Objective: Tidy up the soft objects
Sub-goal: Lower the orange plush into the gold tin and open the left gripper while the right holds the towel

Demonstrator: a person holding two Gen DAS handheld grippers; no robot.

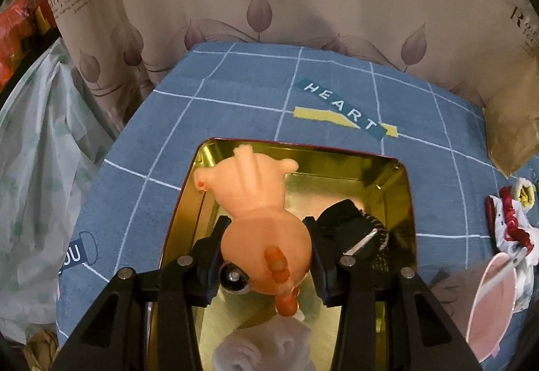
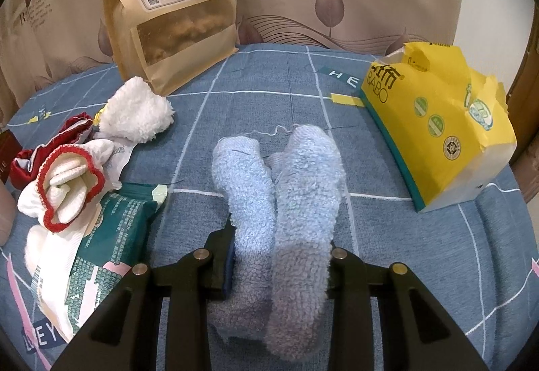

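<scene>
The left tongs (image 1: 266,249) are clamped on the rump of a rubber pig (image 1: 256,202), which hangs over the open gold tin (image 1: 397,202) on the blue checked bench (image 1: 235,95). The pig's long axis runs straight away from the tongs, snout toward the tin's far left corner. Already in the tin lie a dark item (image 1: 350,226) at the right and a grey roll (image 1: 262,350) at the near end; the free floor is under and beyond the pig, so dropping it looks like the step in hand.

The right tongs (image 2: 279,256) are closed on a pair of blue socks (image 2: 289,202), whose length also points away, toes resting on the bench. The tin sits to their left, out of that view, past the white-and-red socks (image 2: 67,182) and the green packet (image 2: 111,236).
</scene>
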